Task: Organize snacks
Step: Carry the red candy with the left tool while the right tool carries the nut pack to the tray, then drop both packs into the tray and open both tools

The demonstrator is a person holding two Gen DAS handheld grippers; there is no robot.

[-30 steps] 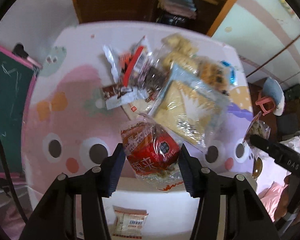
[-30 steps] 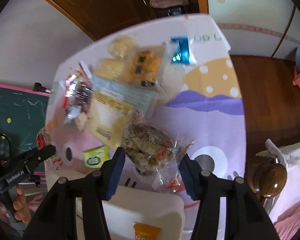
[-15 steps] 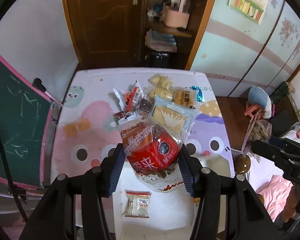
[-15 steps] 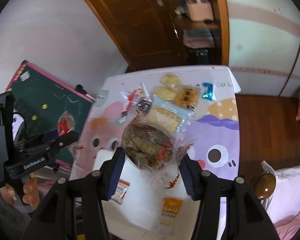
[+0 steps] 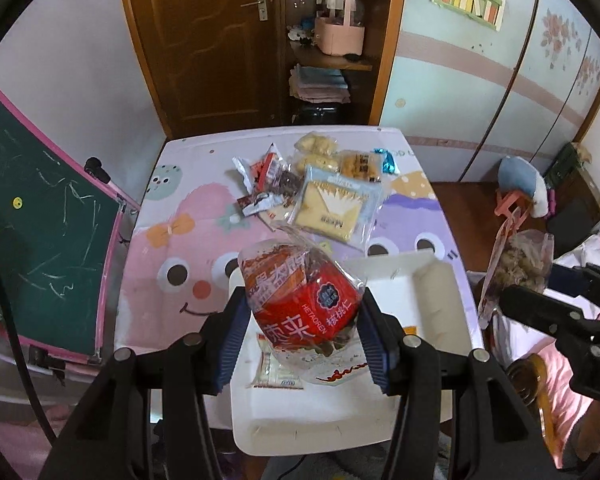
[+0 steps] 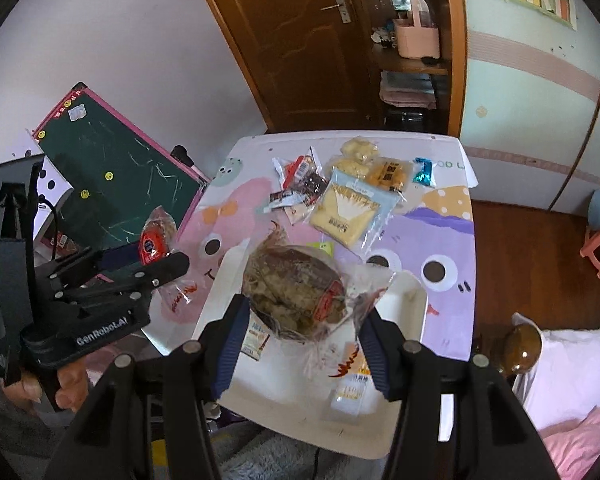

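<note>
My left gripper [image 5: 302, 344] is shut on a red walnut-cake packet [image 5: 300, 304] and holds it above the white tray [image 5: 440, 284]. It also shows in the right wrist view [image 6: 156, 242]. My right gripper [image 6: 300, 340] is shut on a clear packet of brown cake [image 6: 296, 296], held above the same tray [image 6: 414, 300]; the packet also shows in the left wrist view [image 5: 520, 256]. A small white packet [image 5: 276, 372] and an orange packet [image 6: 350, 390] lie in the tray. Several more snacks, including a pale blue bread bag [image 5: 332, 208], lie piled at the table's far side.
The table has a pink and purple cartoon cloth [image 5: 172, 236]. A green chalkboard [image 5: 40, 232] leans at its left. A brown door [image 5: 204, 40] and open shelves stand behind. A small pink stool [image 6: 598, 252] stands on the wooden floor at right.
Both grippers have lifted and pulled back from the snack pile with their packets. The white tray has come fully into view beneath them.
</note>
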